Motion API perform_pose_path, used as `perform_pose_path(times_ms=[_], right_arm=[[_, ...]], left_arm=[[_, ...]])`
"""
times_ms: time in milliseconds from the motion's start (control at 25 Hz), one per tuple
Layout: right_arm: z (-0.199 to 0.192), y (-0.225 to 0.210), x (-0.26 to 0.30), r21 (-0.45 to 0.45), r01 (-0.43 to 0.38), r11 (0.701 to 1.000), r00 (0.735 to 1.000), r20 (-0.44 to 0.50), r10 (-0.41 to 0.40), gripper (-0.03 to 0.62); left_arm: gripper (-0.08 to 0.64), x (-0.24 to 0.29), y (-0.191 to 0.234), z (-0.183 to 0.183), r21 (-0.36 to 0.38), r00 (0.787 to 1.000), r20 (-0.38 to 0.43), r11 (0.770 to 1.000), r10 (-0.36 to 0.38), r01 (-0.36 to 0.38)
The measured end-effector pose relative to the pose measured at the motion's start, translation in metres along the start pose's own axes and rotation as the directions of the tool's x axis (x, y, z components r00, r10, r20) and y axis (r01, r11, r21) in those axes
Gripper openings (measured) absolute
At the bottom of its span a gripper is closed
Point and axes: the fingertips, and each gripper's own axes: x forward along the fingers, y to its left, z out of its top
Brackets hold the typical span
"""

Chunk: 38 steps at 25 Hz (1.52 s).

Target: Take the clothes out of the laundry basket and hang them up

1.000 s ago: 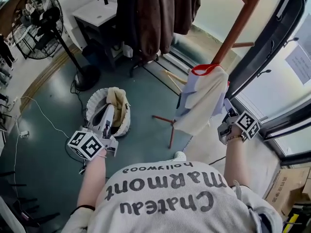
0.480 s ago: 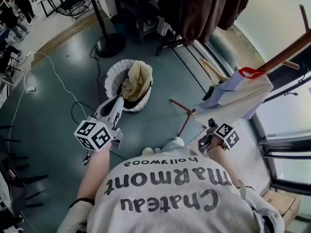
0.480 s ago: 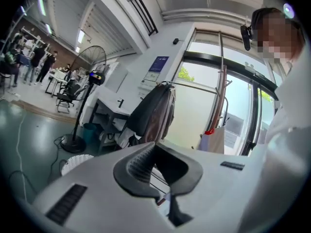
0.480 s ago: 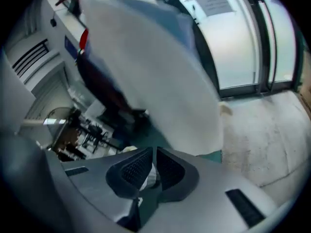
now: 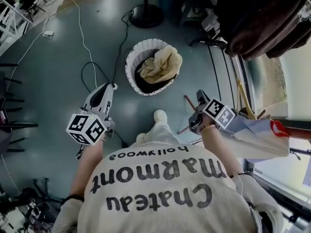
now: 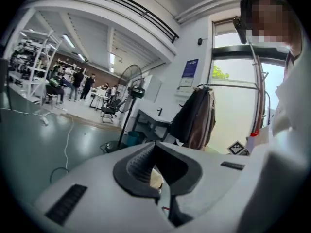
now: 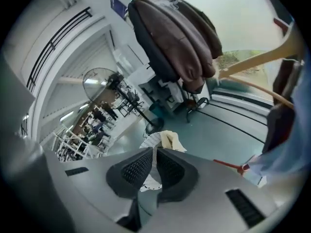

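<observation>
Now the beige garment [image 5: 163,64] in the laundry basket [image 5: 129,64] lies upper centre, ahead of both claws; the left gripper [image 5: 110,88] and right gripper [image 5: 200,97], each pressed together and empty, look about equally near.

Overhead head view; laundry basket [image 5: 130,64] also in right gripper view

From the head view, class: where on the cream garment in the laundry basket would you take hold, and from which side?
Probably the raised bunch of the cream garment spilling over the laundry basket rim, coming from above: it stands proud of the wall, so a tool can pinch it freely.
</observation>
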Motion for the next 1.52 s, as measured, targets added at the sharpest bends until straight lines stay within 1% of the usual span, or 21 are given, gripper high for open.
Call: perform_pose_path(times_ms=[80, 200, 320, 400, 480, 520, 560, 600, 680, 720, 760, 840, 920, 1000, 1160, 1280, 1320, 1400, 1520], right_arm=[[0.008, 0.012, 0.029, -0.047, -0.021, 0.999, 0.998, -0.059, 0.018, 0.049], [0.020, 0.023, 0.069, -0.123, -0.047, 0.991, 0.990, -0.134, 0.030, 0.049], [0.030, 0.027, 0.105, -0.175, -0.079, 0.981, 0.978, -0.203, 0.042, 0.049], [0.032, 0.029, 0.124, -0.245, -0.123, 0.962, 0.965, -0.255, 0.058, 0.049], [0.031, 0.026, 0.142, -0.315, -0.163, 0.935, 0.951, -0.301, 0.064, 0.049], [0.028, 0.022, 0.150, -0.329, -0.172, 0.929, 0.945, -0.321, 0.062, 0.049], [0.022, 0.016, 0.158, -0.322, -0.175, 0.930, 0.938, -0.340, 0.059, 0.049], [0.015, 0.009, 0.164, -0.299, -0.173, 0.938, 0.932, -0.357, 0.058, 0.049], [0.002, -0.003, 0.177, -0.236, -0.160, 0.958, 0.925, -0.374, 0.063, 0.049], [-0.003, -0.010, 0.184, -0.203, -0.149, 0.968, 0.924, -0.376, 0.064, 0.049], [-0.008, -0.017, 0.192, -0.169, -0.135, 0.976, 0.923, -0.379, 0.062, 0.049], [-0.019, -0.030, 0.208, -0.082, -0.107, 0.991, 0.919, -0.388, 0.067, 0.049], [-0.032, -0.041, 0.222, 0.013, -0.082, 0.997, 0.914, -0.398, 0.080, 0.051], [-0.039, -0.052, 0.237, 0.048, -0.059, 0.997, 0.917, -0.393, 0.073, 0.051], [-0.044, -0.069, 0.264, -0.005, -0.010, 1.000, 0.927, -0.374, 0.007, 0.051], [-0.047, -0.076, 0.278, -0.008, 0.029, 1.000, 0.926, -0.376, -0.030, 0.052], [-0.049, -0.077, 0.284, -0.007, 0.036, 0.999, 0.925, -0.378, -0.036, 0.065], [-0.053, -0.078, 0.295, -0.009, 0.047, 0.999, 0.918, -0.393, -0.047, 0.159], [-0.061, -0.085, 0.308, -0.045, 0.091, 0.995, 0.901, -0.422, -0.102, 0.170]], left_arm=[[0.009, 0.006, 0.018, 0.003, -0.028, 0.997, 0.003, 0.997, 0.074, -0.074], [0.008, 0.023, 0.034, 0.001, -0.053, 0.987, -0.001, 0.986, 0.161, -0.161], [0.008, 0.045, 0.044, -0.012, -0.039, 0.971, -0.059, 0.971, 0.233, -0.235], [0.008, 0.057, 0.047, -0.020, -0.053, 0.962, -0.079, 0.963, 0.260, -0.265], [0.009, 0.067, 0.051, -0.030, -0.108, 0.958, -0.084, 0.953, 0.275, -0.283], [0.009, 0.071, 0.053, -0.037, -0.133, 0.955, -0.094, 0.947, 0.280, -0.291], [0.009, 0.075, 0.056, -0.045, -0.152, 0.952, -0.112, 0.942, 0.285, -0.300], [0.009, 0.079, 0.059, -0.054, -0.165, 0.947, -0.134, 0.936, 0.292, -0.312], [0.009, 0.088, 0.068, -0.069, -0.182, 0.935, -0.177, 0.924, 0.306, -0.337], [0.009, 0.094, 0.073, -0.075, -0.185, 0.932, -0.196, 0.921, 0.306, -0.342], [0.009, 0.101, 0.077, -0.080, -0.181, 0.930, -0.215, 0.924, 0.298, -0.337], [0.009, 0.117, 0.084, -0.090, -0.150, 0.929, -0.256, 0.939, 0.267, -0.311], [0.009, 0.133, 0.093, -0.098, -0.115, 0.928, -0.290, 0.954, 0.235, -0.278], [0.009, 0.152, 0.101, -0.103, -0.112, 0.930, -0.309, 0.964, 0.199, -0.243], [0.009, 0.189, 0.118, -0.119, -0.135, 0.927, -0.352, 0.973, 0.129, -0.187], [0.009, 0.211, 0.123, -0.122, -0.143, 0.930, -0.362, 0.981, 0.071, -0.130], [0.009, 0.217, 0.122, -0.121, -0.147, 0.933, -0.357, 0.984, 0.042, -0.101], [0.009, 0.226, 0.121, -0.117, -0.144, 0.943, -0.333, 0.988, 0.003, -0.053], [0.009, 0.228, 0.127, -0.115, -0.121, 0.951, -0.308, 0.991, 0.010, -0.049]])
